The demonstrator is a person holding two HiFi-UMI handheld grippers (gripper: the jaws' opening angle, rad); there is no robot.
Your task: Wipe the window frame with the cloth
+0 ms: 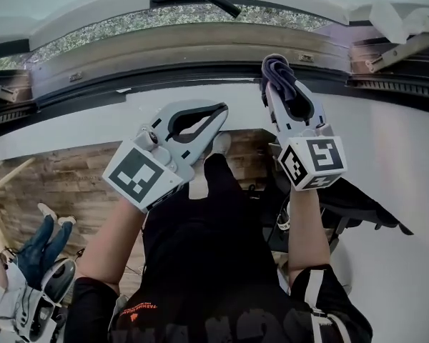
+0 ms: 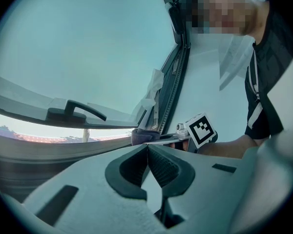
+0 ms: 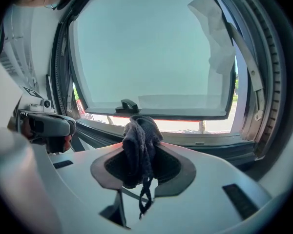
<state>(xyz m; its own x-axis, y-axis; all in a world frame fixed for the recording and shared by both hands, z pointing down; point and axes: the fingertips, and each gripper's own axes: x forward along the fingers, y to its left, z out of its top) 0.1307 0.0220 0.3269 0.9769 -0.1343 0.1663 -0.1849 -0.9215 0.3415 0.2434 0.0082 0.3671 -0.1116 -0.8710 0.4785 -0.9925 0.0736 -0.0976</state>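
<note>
Most of the cloth (image 3: 141,130) is hiding between the jaws of the right gripper (image 3: 141,152); only its top and a loose string are sticking out. The window frame (image 1: 200,52) is running off both sides of the head view. At lower left, a blue thing (image 1: 39,249) is looking too blurry to name.
</note>
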